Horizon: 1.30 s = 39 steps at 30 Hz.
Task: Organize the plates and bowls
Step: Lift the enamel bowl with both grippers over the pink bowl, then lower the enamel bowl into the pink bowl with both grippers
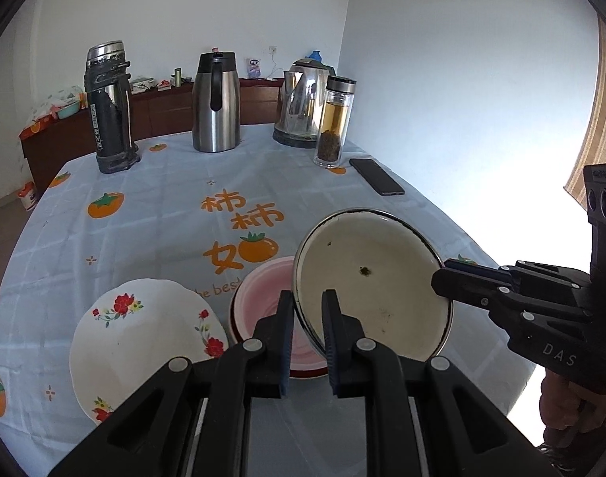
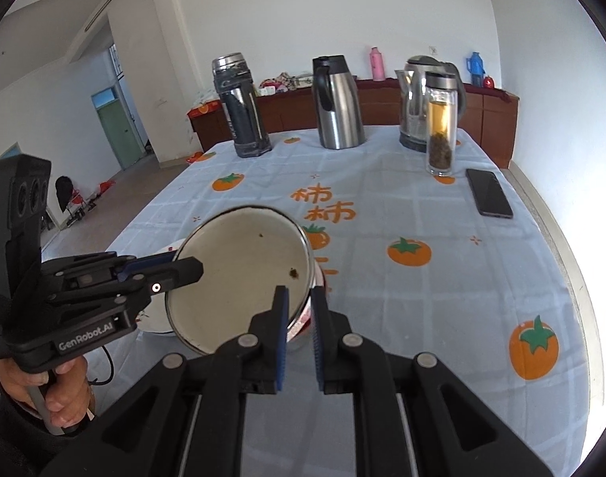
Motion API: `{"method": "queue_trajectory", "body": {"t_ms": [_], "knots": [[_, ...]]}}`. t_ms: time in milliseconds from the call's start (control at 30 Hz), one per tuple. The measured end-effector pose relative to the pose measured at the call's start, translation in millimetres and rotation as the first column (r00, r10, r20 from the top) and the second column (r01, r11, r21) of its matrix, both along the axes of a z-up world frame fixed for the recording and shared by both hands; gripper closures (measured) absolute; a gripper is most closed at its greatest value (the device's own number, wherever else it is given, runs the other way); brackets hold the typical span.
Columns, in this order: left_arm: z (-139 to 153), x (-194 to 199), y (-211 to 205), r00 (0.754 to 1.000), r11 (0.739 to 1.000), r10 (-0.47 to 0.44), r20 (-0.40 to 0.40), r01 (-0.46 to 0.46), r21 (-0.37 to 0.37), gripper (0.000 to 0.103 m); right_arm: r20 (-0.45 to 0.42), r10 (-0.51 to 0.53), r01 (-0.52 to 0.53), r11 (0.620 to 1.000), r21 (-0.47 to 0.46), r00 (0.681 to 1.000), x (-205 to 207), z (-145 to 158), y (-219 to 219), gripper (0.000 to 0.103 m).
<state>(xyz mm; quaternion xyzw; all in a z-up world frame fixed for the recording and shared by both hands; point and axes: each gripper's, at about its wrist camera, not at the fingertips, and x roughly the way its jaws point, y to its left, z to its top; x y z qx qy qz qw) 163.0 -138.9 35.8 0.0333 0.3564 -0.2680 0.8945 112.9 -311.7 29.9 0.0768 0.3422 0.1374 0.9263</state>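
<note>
A cream enamel bowl with a dark rim is held tilted above the table by both grippers. My left gripper is shut on its near-left rim. My right gripper is shut on its right rim; it also shows in the left wrist view. The bowl hangs over a pink bowl with a red outside. A white plate with red flowers lies flat to the left of the pink bowl.
At the table's far side stand a dark thermos, a steel jug, an electric kettle and a glass tea bottle. A black phone lies near the right edge. The tablecloth has orange persimmon prints.
</note>
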Motion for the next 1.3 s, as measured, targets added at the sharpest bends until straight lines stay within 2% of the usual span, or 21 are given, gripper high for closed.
{"method": "queue_trajectory", "body": {"t_ms": [333,500,600,700,900,1167,1300], "knots": [[-24,37,16,0.995,0.999,0.006,-0.103,-0.009,-0.031,0.087,-0.044,0.012,-0.012,1.0,-0.009,0.999,21,-7,21,0.091],[-24,43,20,0.996,0.999,-0.008,-0.094,0.004,-0.046,0.088,-0.073,0.01,-0.011,1.0,-0.013,0.997,31,-12,24,0.091],[-23,48,22,0.997,0.996,-0.032,-0.072,0.026,-0.08,0.088,-0.083,0.003,-0.004,1.0,-0.014,0.997,34,-15,24,0.09],[-29,57,23,0.995,0.994,-0.044,-0.09,0.034,-0.107,0.088,-0.092,0.0,-0.001,1.0,-0.015,0.996,36,-19,25,0.09],[-42,62,24,0.992,0.993,-0.055,-0.116,0.042,-0.113,0.088,-0.114,-0.002,0.0,1.0,-0.016,0.993,43,-27,27,0.09],[-42,66,31,0.989,0.987,-0.084,-0.124,0.065,-0.147,0.088,-0.13,-0.001,-0.002,1.0,-0.022,0.991,47,-31,29,0.09],[-52,73,31,0.98,0.984,-0.1,-0.173,0.071,-0.165,0.088,-0.133,-0.007,0.003,1.0,-0.027,0.991,48,-32,29,0.09]]}}
